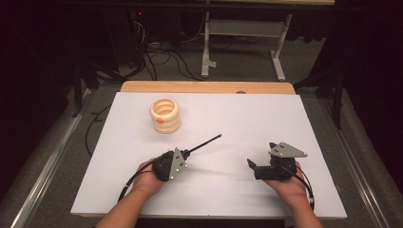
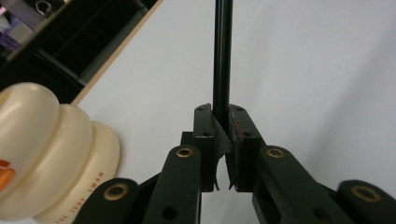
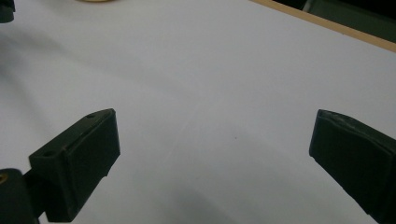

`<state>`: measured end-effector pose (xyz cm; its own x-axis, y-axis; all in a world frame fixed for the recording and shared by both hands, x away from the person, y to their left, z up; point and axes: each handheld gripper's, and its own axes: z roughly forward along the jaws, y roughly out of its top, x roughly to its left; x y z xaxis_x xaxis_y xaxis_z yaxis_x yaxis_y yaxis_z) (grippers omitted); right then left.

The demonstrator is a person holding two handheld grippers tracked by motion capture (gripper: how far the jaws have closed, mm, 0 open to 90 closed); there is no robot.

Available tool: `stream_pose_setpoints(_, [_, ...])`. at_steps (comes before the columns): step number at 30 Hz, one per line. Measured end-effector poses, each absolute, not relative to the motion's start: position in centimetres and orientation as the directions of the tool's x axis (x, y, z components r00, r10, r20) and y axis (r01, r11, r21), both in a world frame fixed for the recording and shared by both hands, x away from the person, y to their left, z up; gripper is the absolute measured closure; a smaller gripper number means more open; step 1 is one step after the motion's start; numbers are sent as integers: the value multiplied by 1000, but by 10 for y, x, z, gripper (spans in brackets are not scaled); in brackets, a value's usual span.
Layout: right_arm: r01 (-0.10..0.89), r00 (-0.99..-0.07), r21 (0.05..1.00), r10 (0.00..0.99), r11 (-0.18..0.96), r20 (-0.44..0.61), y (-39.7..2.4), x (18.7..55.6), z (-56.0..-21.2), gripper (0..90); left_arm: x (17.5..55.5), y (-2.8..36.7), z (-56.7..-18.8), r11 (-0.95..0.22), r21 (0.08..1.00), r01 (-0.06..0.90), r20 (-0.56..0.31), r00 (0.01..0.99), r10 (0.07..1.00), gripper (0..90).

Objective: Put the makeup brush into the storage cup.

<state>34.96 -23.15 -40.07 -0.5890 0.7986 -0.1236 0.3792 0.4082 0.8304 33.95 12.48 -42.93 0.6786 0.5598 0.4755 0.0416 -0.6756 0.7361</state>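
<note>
Left gripper (image 2: 223, 140) pinches black rod (image 2: 222, 56), right gripper (image 3: 215, 154) spread — white table (image 1: 247, 118), dark rm.

Stuff you can't quite make out
Cream ribbed holder (image 2: 51, 154) gets cropped at the left edge; its orange mark's (image 2: 5, 173) unreadable, and black rod (image 2: 222, 56) runs off top.

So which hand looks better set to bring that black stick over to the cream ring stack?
Left, probably. Its tongs are already shut on the black rod, and the cream ring stack sits on that side. The right tongs are open, holding nothing, and farther away.
</note>
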Motion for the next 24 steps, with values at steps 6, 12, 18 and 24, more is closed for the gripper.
stream_pose_setpoints(6, [372, -602, 831, 789, 415, -124, -231, 351, -403, 13, 344, 132, -428, -596, 796, 107, 362, 706, 609, 834])
stream_pose_setpoints(12, [372, -598, 827, 790, 421, -133, -229, 351, -405, 13, 348, 138, -427, -499, 851, 163, 244, 719, 650, 836])
stream_pose_setpoints(18, [368, -598, 834, 791, 411, -126, -230, 350, -405, 13, 353, 145, -428, -389, 892, 233, 102, 732, 673, 836])
stream_pose_setpoints(24, [372, -596, 835, 794, 406, -121, -230, 349, -404, 13, 356, 147, -428, -310, 910, 274, 2, 745, 667, 836])
